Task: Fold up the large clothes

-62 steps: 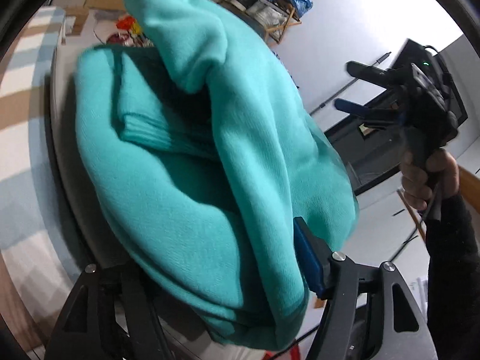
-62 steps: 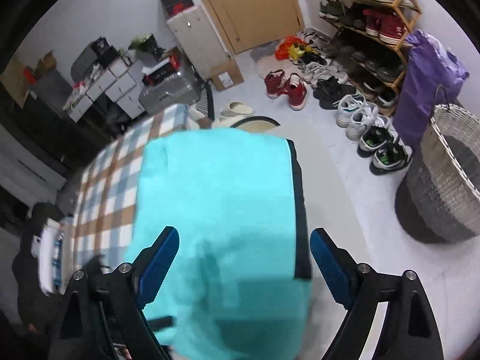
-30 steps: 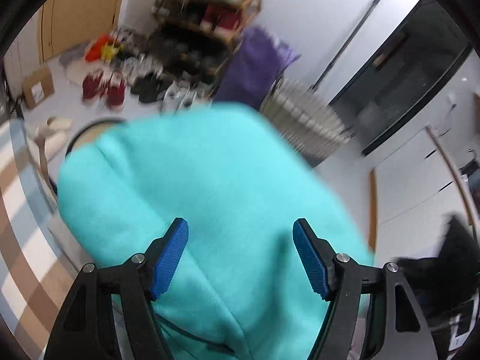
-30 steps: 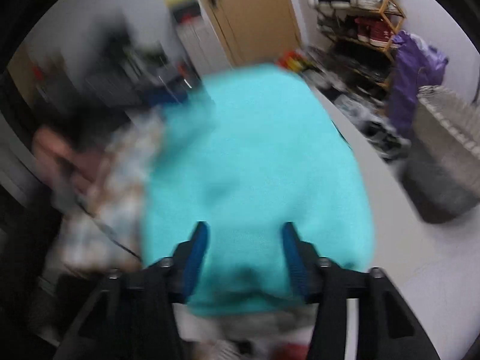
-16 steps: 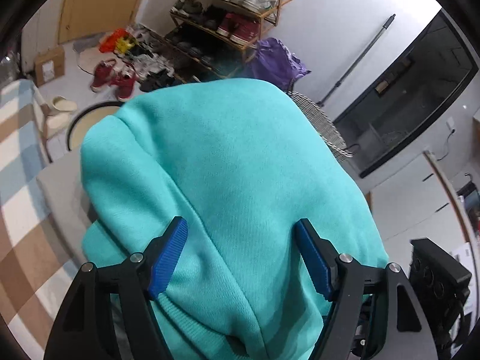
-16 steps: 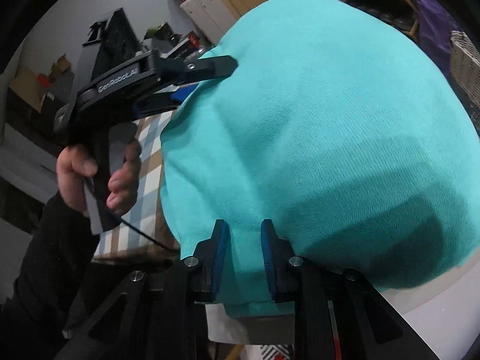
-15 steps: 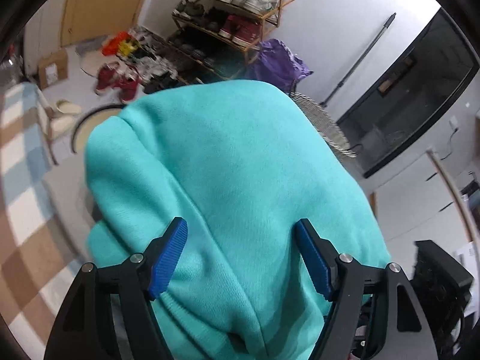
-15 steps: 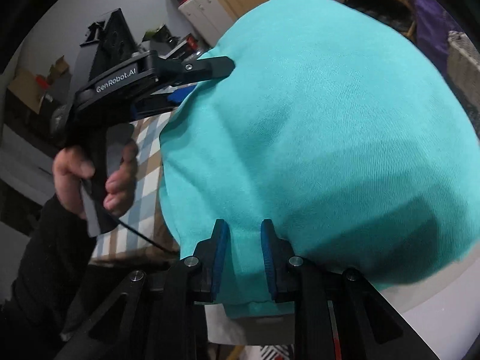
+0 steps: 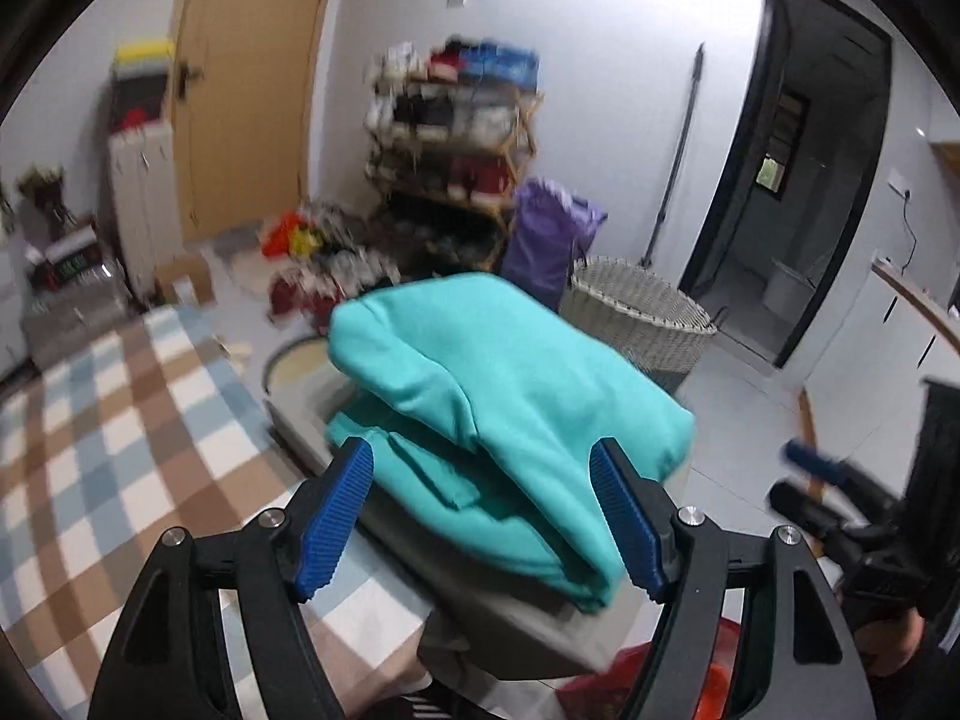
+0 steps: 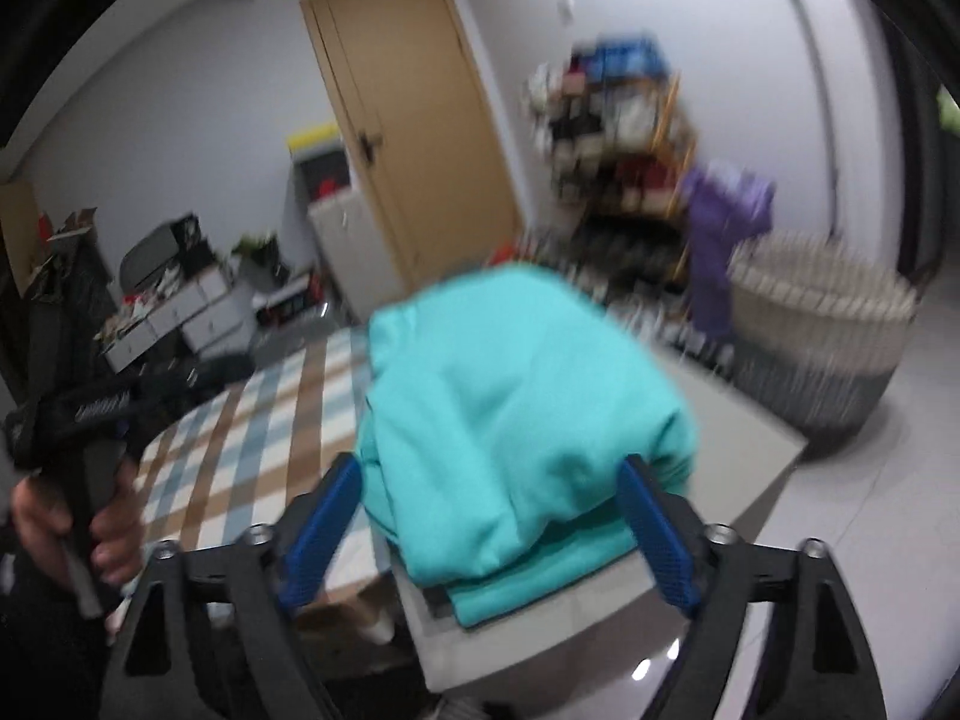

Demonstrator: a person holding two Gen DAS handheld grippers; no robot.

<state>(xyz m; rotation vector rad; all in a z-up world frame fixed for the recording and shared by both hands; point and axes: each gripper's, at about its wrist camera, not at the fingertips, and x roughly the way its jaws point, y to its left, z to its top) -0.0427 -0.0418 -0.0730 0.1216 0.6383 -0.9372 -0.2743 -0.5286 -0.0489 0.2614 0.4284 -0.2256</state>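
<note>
I am looking at the teal sweatshirt (image 9: 504, 396) lying as a folded bundle on the grey pad (image 9: 516, 636) beside the checked cloth (image 9: 102, 450); the folding seems nearly done, perhaps needing only tidying. My left gripper (image 9: 480, 516) and right gripper (image 10: 489, 525), their jaws having just been opening, are standing wide apart, empty, the bundle lying just ahead of both.

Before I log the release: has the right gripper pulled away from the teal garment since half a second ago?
Yes. The right gripper has just opened and backed off the teal garment, which lies folded on the grey pad.
</note>
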